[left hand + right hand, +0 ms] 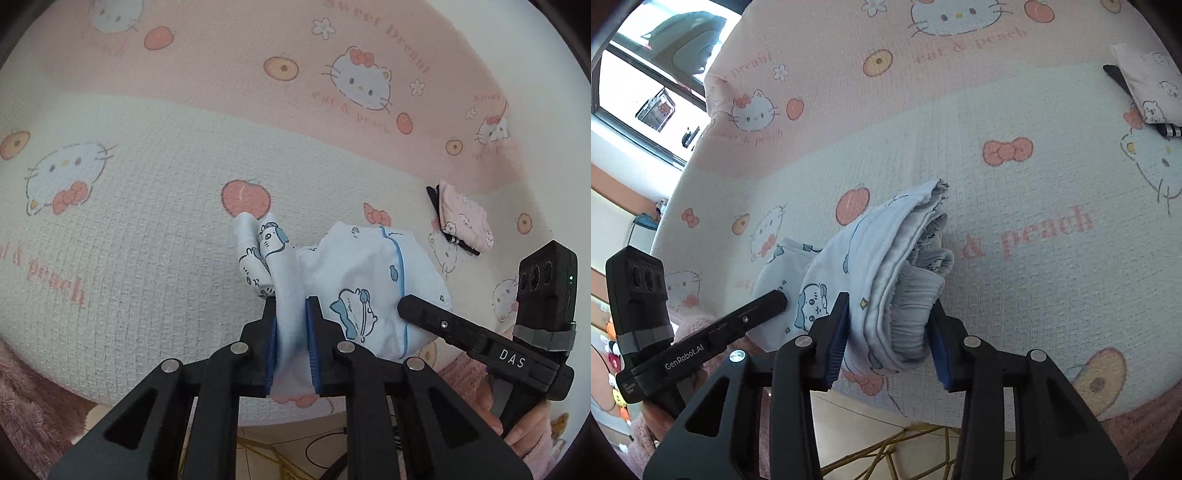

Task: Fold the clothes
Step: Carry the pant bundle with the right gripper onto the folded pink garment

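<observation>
A small light blue garment [369,280] printed with cartoon animals is bunched over the patterned cover [129,229] of a table. My left gripper [291,306] is shut on a thin fold of that garment, which stands up between its blue pads. In the right wrist view the same garment [886,258] shows its gathered grey waistband, and my right gripper [890,306] is shut on this thick bundle. The right gripper's finger [424,314] reaches into the left wrist view from the right. The left gripper's finger [757,310] enters the right wrist view from the left.
A folded pink garment [465,218] with a black trim lies at the far right of the cover, also seen as the folded pink garment [1148,88] in the right wrist view. The table's near edge [280,421] drops to a tiled floor with gold legs [886,446]. A window [653,92] is at the left.
</observation>
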Demonstrator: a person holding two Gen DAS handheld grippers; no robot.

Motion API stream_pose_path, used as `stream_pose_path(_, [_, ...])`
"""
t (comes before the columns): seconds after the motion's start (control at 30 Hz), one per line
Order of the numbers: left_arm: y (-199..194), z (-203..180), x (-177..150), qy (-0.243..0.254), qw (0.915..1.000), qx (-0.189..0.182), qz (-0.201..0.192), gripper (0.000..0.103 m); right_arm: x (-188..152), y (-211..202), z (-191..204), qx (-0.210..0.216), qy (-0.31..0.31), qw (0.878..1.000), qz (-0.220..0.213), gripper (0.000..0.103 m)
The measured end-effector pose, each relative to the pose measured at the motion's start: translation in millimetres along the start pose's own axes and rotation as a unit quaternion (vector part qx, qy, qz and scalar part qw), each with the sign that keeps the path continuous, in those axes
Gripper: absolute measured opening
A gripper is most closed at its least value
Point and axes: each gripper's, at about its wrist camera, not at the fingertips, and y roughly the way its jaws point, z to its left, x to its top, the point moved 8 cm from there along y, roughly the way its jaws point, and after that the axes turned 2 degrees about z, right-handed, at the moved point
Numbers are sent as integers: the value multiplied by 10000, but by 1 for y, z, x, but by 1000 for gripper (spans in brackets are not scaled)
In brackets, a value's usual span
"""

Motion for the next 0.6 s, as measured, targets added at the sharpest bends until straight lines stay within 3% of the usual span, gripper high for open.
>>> stream_pose_path(0.07, [0, -20, 12, 178, 9998, -36, -19, 15, 8, -14, -5, 88, 138, 9998, -135, 39])
stream_pose_path(0.2, [8, -81, 45, 574, 9970, -523, -17, 14, 34, -51, -9, 368, 47, 9987, -355, 39])
stream_pose_path(0.37, [31, -179, 95, 1302, 9864, -988, -148, 13, 96, -101, -45, 36, -15, 9951, -990, 39])
stream_pose_path(0.43, [39, -223, 114, 1568, 9801, -1203, -186, 7, 117, -117, -68, -45, 140, 9925, -1209, 39])
stream_pose_path(0.5, [46, -264, 127, 1893, 9740, -1213, -287, 7, 135, -132, -92, -61, 342, 9896, -1399, 38])
stream_pose_path(0.6, [70, -298, 134, 2365, 9693, -607, -275, 7, 156, -158, -125, -105, 534, 9852, -1626, 32])
